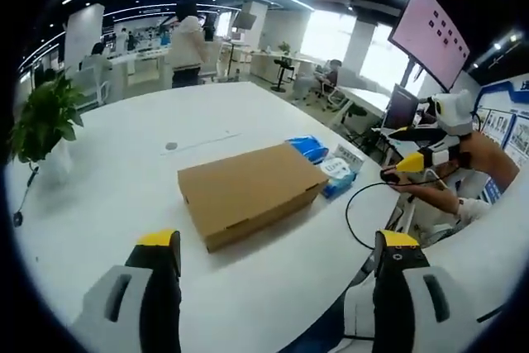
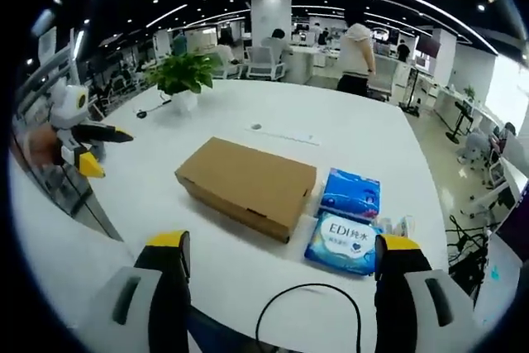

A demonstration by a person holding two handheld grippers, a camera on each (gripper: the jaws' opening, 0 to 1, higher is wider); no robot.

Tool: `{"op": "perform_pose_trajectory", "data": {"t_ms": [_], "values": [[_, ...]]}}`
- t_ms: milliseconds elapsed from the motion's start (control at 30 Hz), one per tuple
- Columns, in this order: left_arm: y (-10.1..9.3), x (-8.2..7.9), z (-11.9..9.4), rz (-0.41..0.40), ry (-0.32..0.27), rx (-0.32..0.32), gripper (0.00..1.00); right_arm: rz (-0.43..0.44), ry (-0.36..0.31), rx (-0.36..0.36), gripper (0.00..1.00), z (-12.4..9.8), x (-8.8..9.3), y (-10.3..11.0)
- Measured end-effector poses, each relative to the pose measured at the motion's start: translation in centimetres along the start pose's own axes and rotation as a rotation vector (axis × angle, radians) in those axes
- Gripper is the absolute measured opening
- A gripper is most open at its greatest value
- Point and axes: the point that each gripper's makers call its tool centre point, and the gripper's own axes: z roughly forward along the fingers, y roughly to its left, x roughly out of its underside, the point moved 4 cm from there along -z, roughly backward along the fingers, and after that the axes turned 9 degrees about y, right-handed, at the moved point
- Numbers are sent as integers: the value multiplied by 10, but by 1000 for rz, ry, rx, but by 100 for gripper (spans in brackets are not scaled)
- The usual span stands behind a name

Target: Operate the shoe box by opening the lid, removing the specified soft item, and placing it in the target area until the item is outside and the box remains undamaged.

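A closed brown cardboard shoe box (image 1: 248, 192) (image 2: 248, 183) lies flat in the middle of the white round table (image 1: 124, 179) (image 2: 347, 134), its lid down. My left gripper (image 1: 277, 244) hovers near the table's edge, short of the box, jaws wide apart and empty. My right gripper (image 2: 281, 245) faces the box from another side, also spread wide and empty. Each gripper appears in the other's view, held in a hand off the table's edge: the right gripper (image 1: 411, 167) and the left gripper (image 2: 107, 152). The box's contents are hidden.
Two blue tissue packs (image 2: 351, 193) (image 2: 345, 243) (image 1: 307, 148) (image 1: 339, 175) lie beside the box. A potted plant (image 1: 45, 117) (image 2: 182, 72) stands at the table's edge. A black cable (image 2: 306, 307) loops near my right gripper. A person (image 2: 357, 47) stands beyond the table.
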Motion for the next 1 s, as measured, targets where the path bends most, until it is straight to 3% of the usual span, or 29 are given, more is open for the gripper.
{"op": "perform_pose_trajectory", "data": {"t_ms": [333, 400, 600, 1000], "values": [[-2, -2, 1, -11, 0, 0, 99, 4, -25, -11, 91, 4, -9, 2], [-1, -1, 2, -15, 5, 0, 99, 12, -60, -3, 90, 2, -15, -1], [-4, 3, 7, -12, 24, 9, 99, 28, -85, 14, 90, 0, -23, -6], [4, 2, 5, -11, 20, -1, 98, 31, -72, -2, 89, 8, -23, 1]]}}
